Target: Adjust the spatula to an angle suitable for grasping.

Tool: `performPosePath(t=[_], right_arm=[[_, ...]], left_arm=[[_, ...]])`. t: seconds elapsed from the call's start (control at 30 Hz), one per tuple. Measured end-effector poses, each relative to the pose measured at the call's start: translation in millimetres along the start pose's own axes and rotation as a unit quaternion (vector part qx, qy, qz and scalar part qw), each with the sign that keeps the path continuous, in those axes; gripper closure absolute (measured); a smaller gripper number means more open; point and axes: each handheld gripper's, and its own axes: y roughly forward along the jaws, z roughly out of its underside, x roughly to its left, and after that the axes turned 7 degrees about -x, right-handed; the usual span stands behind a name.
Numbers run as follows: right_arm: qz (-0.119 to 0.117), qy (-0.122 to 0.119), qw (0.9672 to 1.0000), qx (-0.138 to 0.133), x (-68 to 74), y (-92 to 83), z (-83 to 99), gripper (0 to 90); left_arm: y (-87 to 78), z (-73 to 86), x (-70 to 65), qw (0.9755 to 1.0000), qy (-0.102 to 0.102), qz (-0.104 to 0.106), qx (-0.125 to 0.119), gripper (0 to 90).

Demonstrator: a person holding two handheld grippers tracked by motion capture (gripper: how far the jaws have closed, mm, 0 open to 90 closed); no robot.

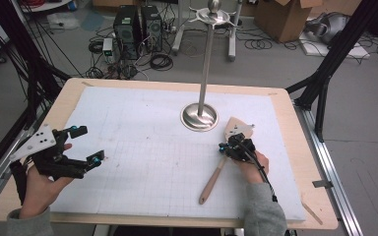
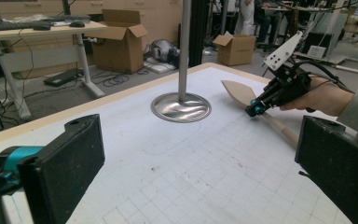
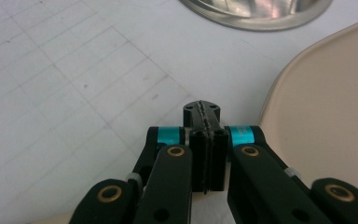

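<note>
Our right tongs [image 3: 204,116] are sitting pressed shut on nothing, just beside the wooden spatula [image 1: 220,169]; our left tongs [image 1: 86,145] are hanging wide open and empty, well apart. Sliding closed jaws could be nudging the spatula toward the stand [image 1: 200,117].

Black two-jaw grippers [image 1: 89,144] [image 1: 225,147], teal joint sleeves, brass pins, grey perforated top plates, black cables, grey sleeves [image 1: 267,212]

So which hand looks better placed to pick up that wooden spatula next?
The right. Its tongs are shut, right at the wooden spatula where blade meets handle; nothing shows between them, so they would need opening. The left tongs stand open, far across the mat.
</note>
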Motion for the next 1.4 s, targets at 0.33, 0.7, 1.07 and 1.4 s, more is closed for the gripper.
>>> performPosePath(t=[0.33, 0.7, 1.07, 1.4], right_arm=[[0.012, 0.021, 0.9997, -0.005, -12.1, -16.1, 15.7, 90.0], [0.012, 0.031, 0.9994, -0.010, -19.4, -24.1, 24.6, 90.0], [-0.029, 0.007, 0.9967, -0.076, -10.4, -67.1, 32.9, 90.0], [-0.092, -0.035, 0.9906, -0.095, 26.1, -84.4, 57.4, 90.0]], left_arm=[[4.7, -0.2, -1.1, 1.0000, 0.001, 0.005, 0.000, 1.8], [10.0, -0.1, -2.3, 1.0000, 0.002, 0.009, 0.002, 1.8], [14.4, 1.1, -2.8, 0.9999, 0.002, 0.012, 0.007, 1.8], [19.2, 2.0, -4.9, 0.9998, 0.003, 0.016, 0.011, 1.8]])
